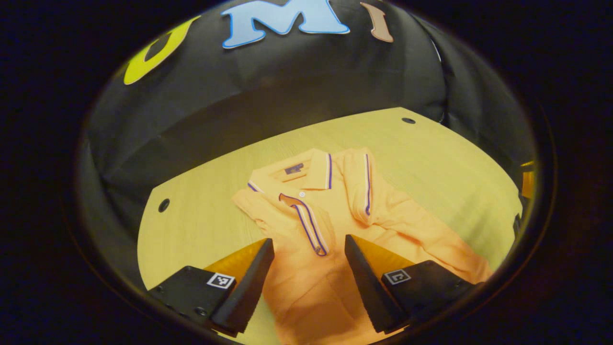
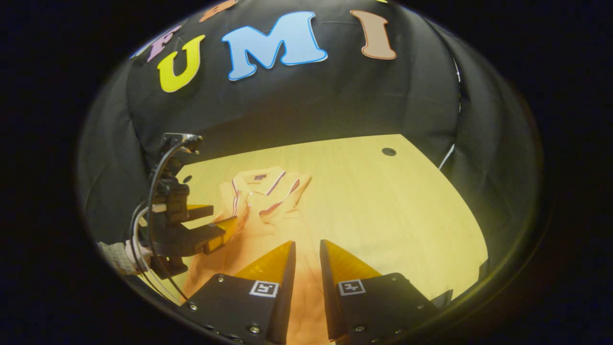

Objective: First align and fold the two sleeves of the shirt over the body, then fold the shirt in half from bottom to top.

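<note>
An orange polo shirt (image 1: 330, 239) with purple-trimmed collar and placket lies front up on the yellow wooden table (image 1: 201, 225), collar toward the far wall. One sleeve (image 1: 364, 184) with a striped cuff lies folded in beside the collar. My left gripper (image 1: 309, 241) hovers over the shirt's chest, jaws wide open with nothing between them. In the right gripper view the shirt (image 2: 261, 201) lies ahead to the left, and the left gripper (image 2: 214, 221) stands open over its near side. My right gripper (image 2: 307, 243) is low at the shirt's lower part; its fingers stand a narrow gap apart, with orange fabric showing in the gap.
The table (image 2: 383, 215) has small round holes near its corners (image 2: 389, 152) (image 1: 164, 205). Bare wood stretches to the right of the shirt. Black cloth walls close in behind and at the sides. A hand in a sleeve (image 2: 119, 256) holds the left gripper.
</note>
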A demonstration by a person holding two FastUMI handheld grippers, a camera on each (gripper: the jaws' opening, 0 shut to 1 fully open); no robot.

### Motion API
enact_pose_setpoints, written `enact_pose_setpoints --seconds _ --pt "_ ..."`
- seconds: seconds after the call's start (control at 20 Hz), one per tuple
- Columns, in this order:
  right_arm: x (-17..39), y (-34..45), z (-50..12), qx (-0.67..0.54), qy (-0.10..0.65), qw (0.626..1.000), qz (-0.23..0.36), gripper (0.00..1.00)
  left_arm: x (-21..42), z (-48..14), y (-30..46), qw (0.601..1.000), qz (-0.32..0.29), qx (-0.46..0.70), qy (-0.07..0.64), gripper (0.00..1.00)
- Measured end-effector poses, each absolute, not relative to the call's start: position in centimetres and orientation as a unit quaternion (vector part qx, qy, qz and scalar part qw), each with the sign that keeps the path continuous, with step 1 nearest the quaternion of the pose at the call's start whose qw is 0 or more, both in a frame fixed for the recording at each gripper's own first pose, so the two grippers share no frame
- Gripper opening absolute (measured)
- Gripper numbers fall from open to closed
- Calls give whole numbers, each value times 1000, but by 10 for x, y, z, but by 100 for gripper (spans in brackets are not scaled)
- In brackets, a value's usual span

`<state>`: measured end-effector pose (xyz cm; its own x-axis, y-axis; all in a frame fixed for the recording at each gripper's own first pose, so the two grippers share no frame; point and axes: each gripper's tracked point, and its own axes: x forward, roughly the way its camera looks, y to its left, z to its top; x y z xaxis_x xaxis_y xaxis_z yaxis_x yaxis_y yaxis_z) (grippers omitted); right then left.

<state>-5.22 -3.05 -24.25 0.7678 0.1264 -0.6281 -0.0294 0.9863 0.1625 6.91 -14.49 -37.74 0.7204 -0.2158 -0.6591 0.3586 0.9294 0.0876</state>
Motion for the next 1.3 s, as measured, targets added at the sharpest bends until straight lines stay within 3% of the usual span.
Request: enact_pose_setpoints --seconds 0.45,0.9,1.05,1.1,1.2,1.25,1.3 --pt "-72 -16 -272 52 384 917 95 31 -5 -354 -87 925 -127 70 352 100" --pt "-115 -10 -314 42 469 872 130 31 -111 -382 -71 892 -132 52 429 98" --pt "-132 -7 -329 35 497 854 148 60 -139 -395 -68 880 -124 46 455 100" --pt "-137 -5 -334 31 507 848 153 53 -148 -398 -67 877 -120 44 464 100" --pt "-150 -2 -345 23 529 833 160 53 -162 -405 -62 871 -112 49 476 98" --pt "-157 -2 -349 19 541 825 161 60 -170 -408 -61 868 -109 56 482 100" --pt "-163 -1 -355 15 551 818 162 60 -177 -411 -59 864 -107 62 489 98"
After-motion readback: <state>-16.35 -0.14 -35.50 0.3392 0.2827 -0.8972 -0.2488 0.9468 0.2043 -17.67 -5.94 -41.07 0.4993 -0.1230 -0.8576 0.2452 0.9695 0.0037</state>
